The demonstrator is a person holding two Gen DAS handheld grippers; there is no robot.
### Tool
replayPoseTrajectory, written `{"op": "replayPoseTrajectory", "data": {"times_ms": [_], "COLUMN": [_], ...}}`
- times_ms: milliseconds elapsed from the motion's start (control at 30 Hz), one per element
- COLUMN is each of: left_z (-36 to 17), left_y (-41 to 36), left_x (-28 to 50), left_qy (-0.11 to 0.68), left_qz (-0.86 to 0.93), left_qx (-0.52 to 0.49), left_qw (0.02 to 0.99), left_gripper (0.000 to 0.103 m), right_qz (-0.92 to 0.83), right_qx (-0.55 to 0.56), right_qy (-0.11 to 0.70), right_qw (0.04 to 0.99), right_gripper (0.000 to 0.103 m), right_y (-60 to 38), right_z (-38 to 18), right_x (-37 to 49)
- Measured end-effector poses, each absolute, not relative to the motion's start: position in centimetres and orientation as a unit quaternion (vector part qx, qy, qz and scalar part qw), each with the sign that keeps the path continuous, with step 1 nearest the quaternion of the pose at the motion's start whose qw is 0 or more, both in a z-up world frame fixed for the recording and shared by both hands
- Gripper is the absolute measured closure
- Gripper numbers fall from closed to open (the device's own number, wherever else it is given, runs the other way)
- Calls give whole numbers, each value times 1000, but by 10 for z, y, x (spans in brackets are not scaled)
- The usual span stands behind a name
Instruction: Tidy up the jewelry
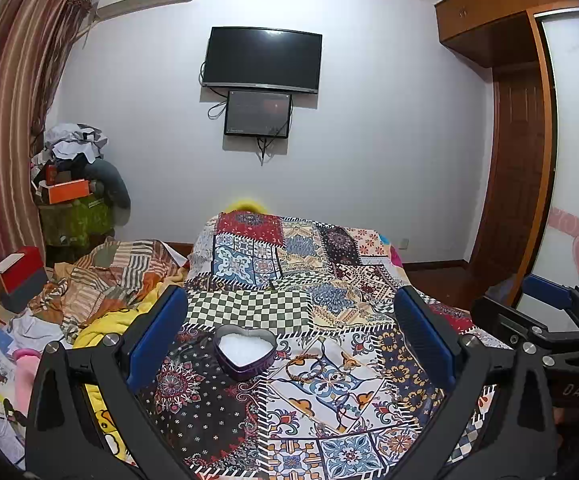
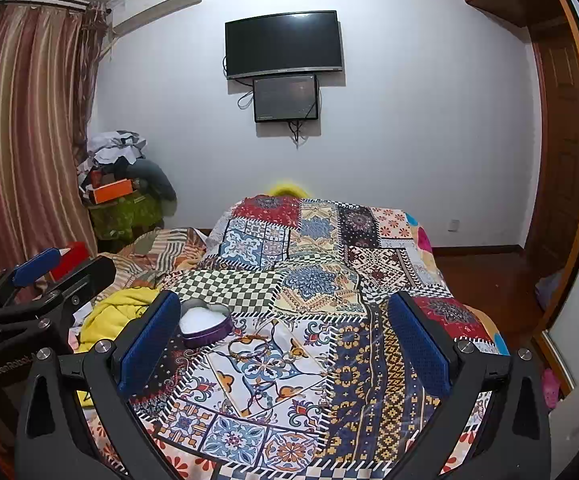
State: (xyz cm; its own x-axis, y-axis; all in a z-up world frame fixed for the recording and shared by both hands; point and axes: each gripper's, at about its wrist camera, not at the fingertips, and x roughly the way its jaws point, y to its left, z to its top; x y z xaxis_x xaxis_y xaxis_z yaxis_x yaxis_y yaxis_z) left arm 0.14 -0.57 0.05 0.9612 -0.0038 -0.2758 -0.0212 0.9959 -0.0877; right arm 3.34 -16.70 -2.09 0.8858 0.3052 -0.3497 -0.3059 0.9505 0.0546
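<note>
A purple heart-shaped tin (image 1: 245, 354) with white filling sits open on the patchwork cloth (image 1: 289, 280). A brown cord bracelet (image 1: 304, 366) lies just right of it, and a beaded necklace (image 1: 339, 410) trails nearer me. My left gripper (image 1: 289, 332) is open and empty, held above the cloth with the tin between its fingers. My right gripper (image 2: 285, 336) is open and empty; the tin (image 2: 205, 326) is by its left finger, the bracelet (image 2: 248, 348) and necklace (image 2: 265, 390) between its fingers. Each gripper shows at the other view's edge.
The patterned cloth covers a raised surface on a bed. Yellow fabric (image 1: 101, 328) and striped bedding (image 1: 109, 276) lie left. A red box (image 1: 19, 276) and a cluttered pile (image 1: 75, 184) stand far left. A wardrobe (image 1: 529, 160) is at the right.
</note>
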Motion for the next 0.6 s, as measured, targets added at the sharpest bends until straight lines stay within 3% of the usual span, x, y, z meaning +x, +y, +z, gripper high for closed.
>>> {"op": "replayPoseTrajectory", "data": {"times_ms": [600], "left_z": [-33], "left_y": [1], "left_x": [46], "left_qy": [202], "left_qz": [26], "left_qx": [-59], "left_qw": [977], "left_gripper": [0], "right_qz": [144], "right_qx": [0], "right_qy": [234], "right_qw": [961], "right_gripper": [0], "right_y": [-177], "right_z": [-46], "right_x": [68]}}
